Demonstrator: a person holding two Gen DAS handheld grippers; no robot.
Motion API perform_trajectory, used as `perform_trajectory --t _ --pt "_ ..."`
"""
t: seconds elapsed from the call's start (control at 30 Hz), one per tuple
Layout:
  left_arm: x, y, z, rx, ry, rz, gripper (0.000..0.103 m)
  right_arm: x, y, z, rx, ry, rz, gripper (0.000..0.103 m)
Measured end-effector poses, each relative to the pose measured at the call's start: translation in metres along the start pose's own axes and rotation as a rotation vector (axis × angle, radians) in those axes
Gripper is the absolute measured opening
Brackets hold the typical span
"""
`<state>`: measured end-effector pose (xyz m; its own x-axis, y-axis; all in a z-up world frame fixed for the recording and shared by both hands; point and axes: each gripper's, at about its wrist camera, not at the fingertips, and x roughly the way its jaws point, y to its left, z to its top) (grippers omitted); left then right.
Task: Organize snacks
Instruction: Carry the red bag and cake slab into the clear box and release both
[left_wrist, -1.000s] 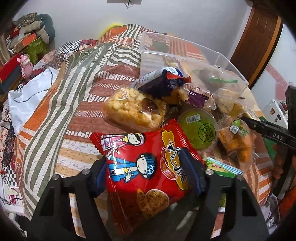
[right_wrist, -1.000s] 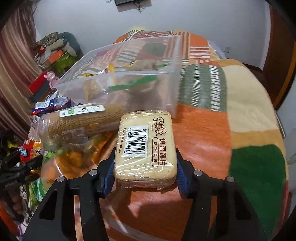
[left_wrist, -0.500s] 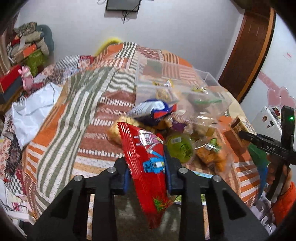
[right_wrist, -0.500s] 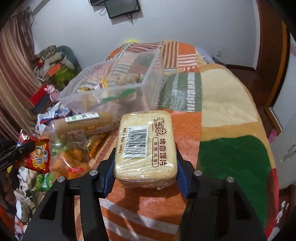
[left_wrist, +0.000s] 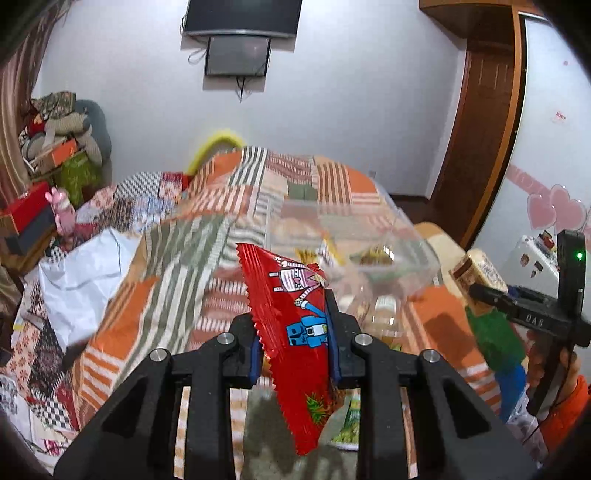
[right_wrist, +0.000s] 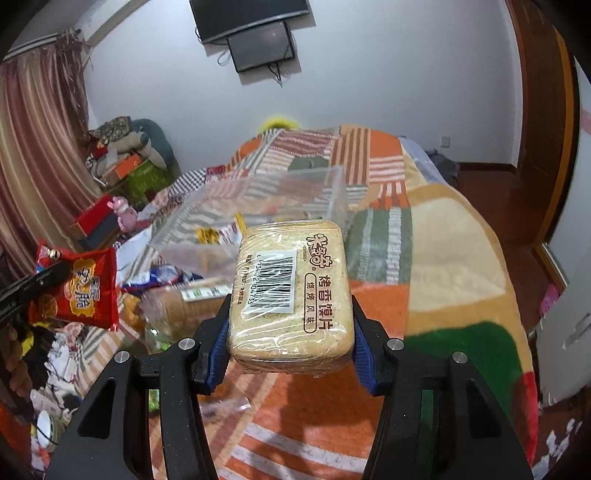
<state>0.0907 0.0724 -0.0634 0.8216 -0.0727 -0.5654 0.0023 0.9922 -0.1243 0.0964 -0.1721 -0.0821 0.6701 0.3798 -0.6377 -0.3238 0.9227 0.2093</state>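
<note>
Left gripper (left_wrist: 293, 343) pinching red snack bag (left_wrist: 291, 321) edge-on between nearly closed fingers, lifting it clear above patchwork bedspread (left_wrist: 177, 266), right gripper (right_wrist: 290, 339) clamping wrapped tan biscuit pack (right_wrist: 290, 291) by its sides, clear plastic bin (right_wrist: 273, 210) sitting beyond both, loose snacks (right_wrist: 177, 295) lying beside it

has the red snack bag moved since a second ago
Yes. The red snack bag, clamped in the left gripper, has been lifted off the bed quilt and turned edge-on, above the snack pile.
</note>
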Motion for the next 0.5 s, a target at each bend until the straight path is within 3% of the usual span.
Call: perform_trajectory --t 0.5 --pt "0.043 -0.021 0.048 0.064 -0.048 -0.031 0.027 0.022 0.021 0.030 -0.022 -0.052 0.047 0.052"
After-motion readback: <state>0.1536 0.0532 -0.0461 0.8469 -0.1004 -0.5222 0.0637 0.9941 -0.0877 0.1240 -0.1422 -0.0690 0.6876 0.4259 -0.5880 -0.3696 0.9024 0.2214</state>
